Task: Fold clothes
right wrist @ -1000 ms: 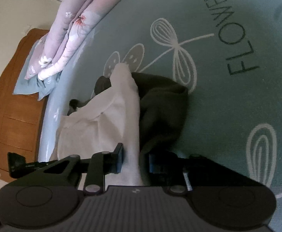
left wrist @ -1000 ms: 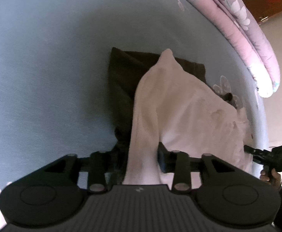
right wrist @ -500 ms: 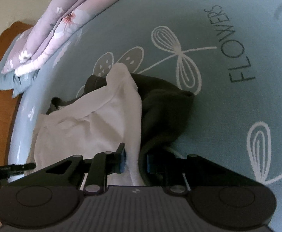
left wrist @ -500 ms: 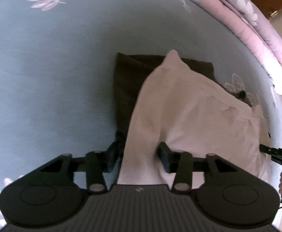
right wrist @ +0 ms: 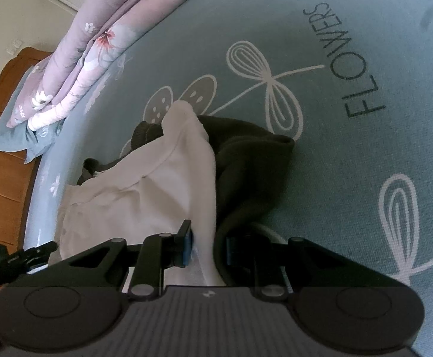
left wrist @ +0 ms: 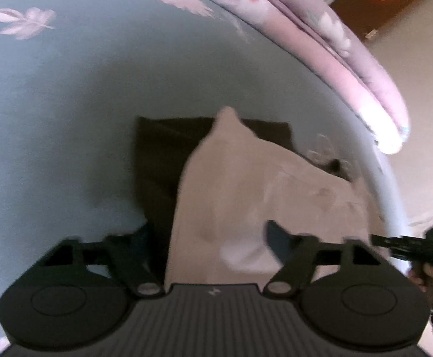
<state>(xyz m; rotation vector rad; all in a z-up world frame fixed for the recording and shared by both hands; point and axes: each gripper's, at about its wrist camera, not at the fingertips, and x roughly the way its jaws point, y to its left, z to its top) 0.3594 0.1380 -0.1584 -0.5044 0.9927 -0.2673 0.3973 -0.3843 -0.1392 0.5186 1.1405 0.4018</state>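
On the blue bed sheet (right wrist: 350,178), the left gripper (left wrist: 207,235) has just been opening around the white garment (left wrist: 246,184); the right gripper (right wrist: 209,247) pinches it over the dark garment (right wrist: 252,163).

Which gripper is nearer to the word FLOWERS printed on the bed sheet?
Right. The right gripper, pinching the white garment, has FLOWERS in view ahead to its right. The left gripper, its jaws just opened, sits at the garment's opposite side.

White garment (right wrist: 168,184) draped over a dark one (right wrist: 246,160), white edge running back between the jaws.
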